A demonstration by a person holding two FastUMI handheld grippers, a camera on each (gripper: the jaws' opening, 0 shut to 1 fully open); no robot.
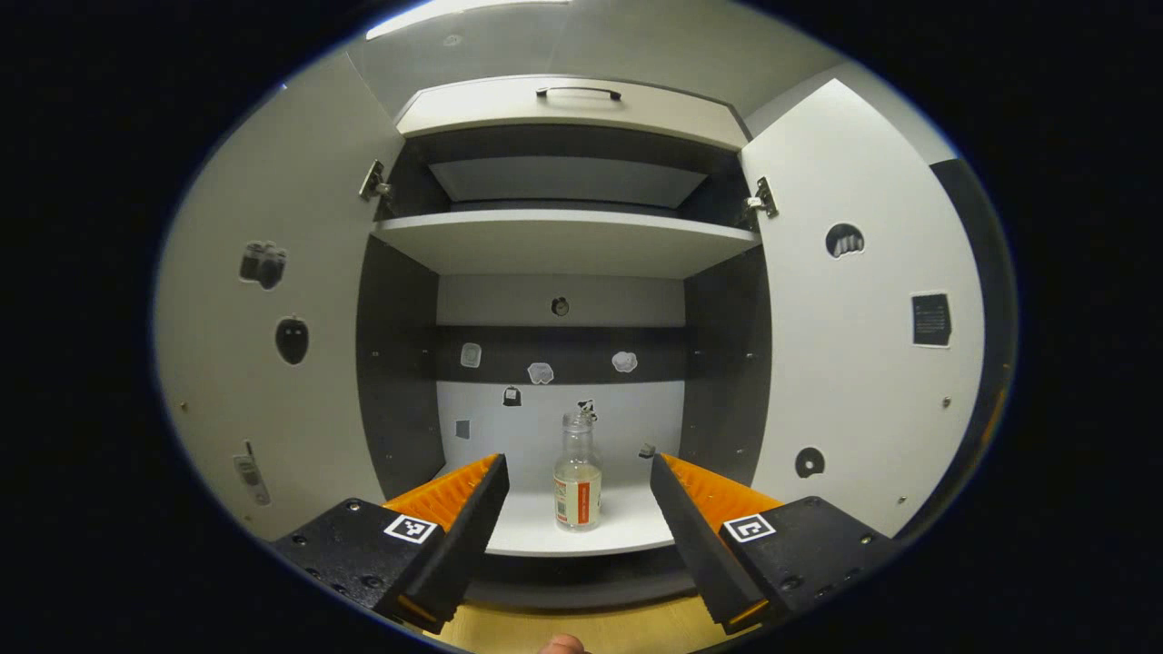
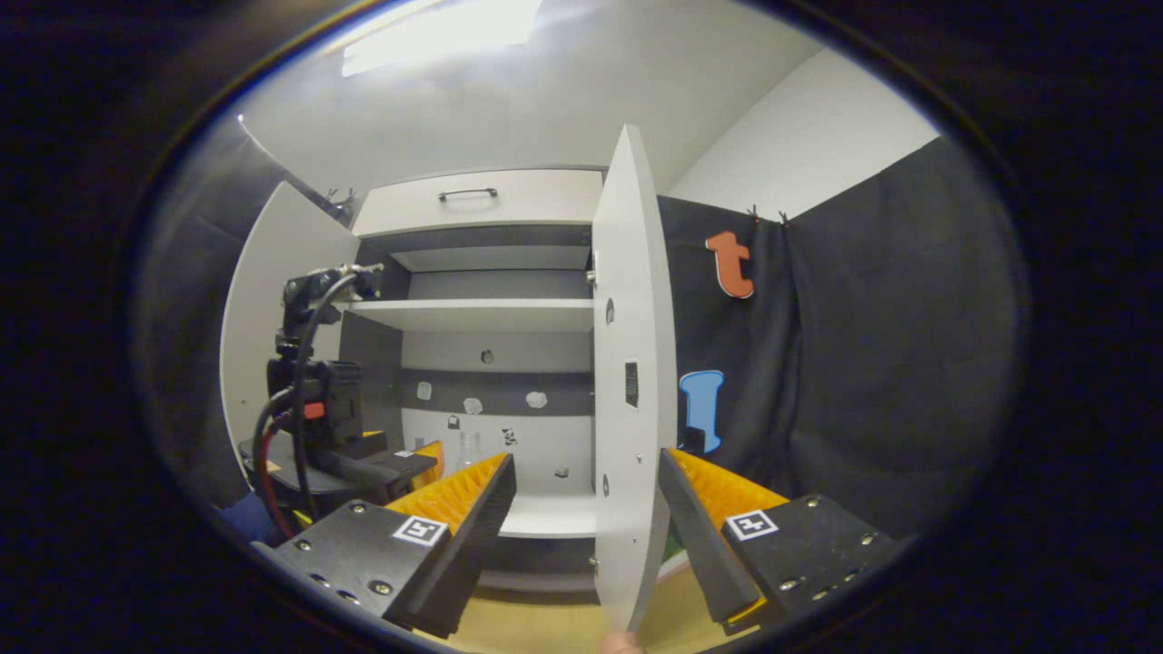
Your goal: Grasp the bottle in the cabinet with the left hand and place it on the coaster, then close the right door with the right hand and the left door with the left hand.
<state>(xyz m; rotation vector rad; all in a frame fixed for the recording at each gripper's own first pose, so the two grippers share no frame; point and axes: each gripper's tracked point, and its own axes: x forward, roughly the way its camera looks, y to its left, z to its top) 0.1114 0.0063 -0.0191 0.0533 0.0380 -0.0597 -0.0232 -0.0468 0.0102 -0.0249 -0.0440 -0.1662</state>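
At six o'clock in the left gripper view, the left gripper [image 1: 579, 477] hangs wide apart, lined up to take the bottle [image 1: 578, 474] standing at twelve o'clock on the cabinet shelf [image 1: 536, 536], while the right gripper [image 2: 586, 472], also spread, straddles the right door [image 2: 629, 381], likely readying its closing.

The left gripper [image 1: 578, 509] is showing two wedge-shaped fingers with ribbed inner faces, each mounted on a black block bearing screws and a square black-and-white marker on top. The right gripper [image 2: 586, 509] is showing the same build. In the right gripper view, at nine o'clock, the left gripper's black housing is carrying looping black and red cables.
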